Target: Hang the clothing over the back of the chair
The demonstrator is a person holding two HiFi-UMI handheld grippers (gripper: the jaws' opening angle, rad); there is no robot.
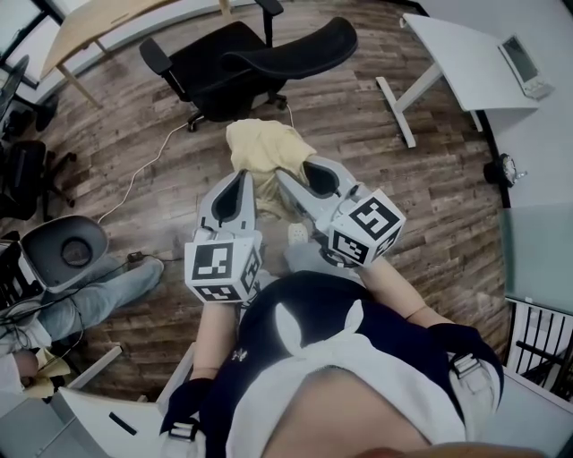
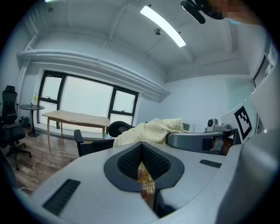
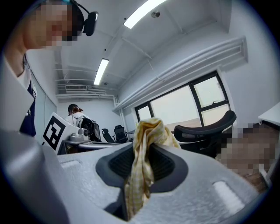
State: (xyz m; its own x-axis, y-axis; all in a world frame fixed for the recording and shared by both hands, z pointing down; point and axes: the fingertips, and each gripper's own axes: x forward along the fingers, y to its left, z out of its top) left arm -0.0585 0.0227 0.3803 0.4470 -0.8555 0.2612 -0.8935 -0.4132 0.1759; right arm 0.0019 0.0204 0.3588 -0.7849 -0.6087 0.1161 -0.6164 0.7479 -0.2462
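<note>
The clothing [image 1: 260,148] is a pale yellow checked garment, bunched up and held off the wooden floor between my two grippers. My left gripper [image 1: 240,179] is shut on one part of it; in the left gripper view yellow fabric [image 2: 151,129] sits pinched between the pads of that gripper [image 2: 142,162]. My right gripper [image 1: 300,170] is shut on another fold, and the cloth [image 3: 148,131] spills over its jaws [image 3: 141,164]. The black office chair [image 1: 260,54] stands just beyond the garment, its curved back [image 3: 205,127] apart from the cloth.
A white desk [image 1: 466,63] stands at the right and a wooden table [image 1: 98,18] at the far left. A grey shell chair [image 1: 67,250] and a seated person's jeans leg [image 1: 98,291] are at my left. A cable [image 1: 143,165] runs across the floor.
</note>
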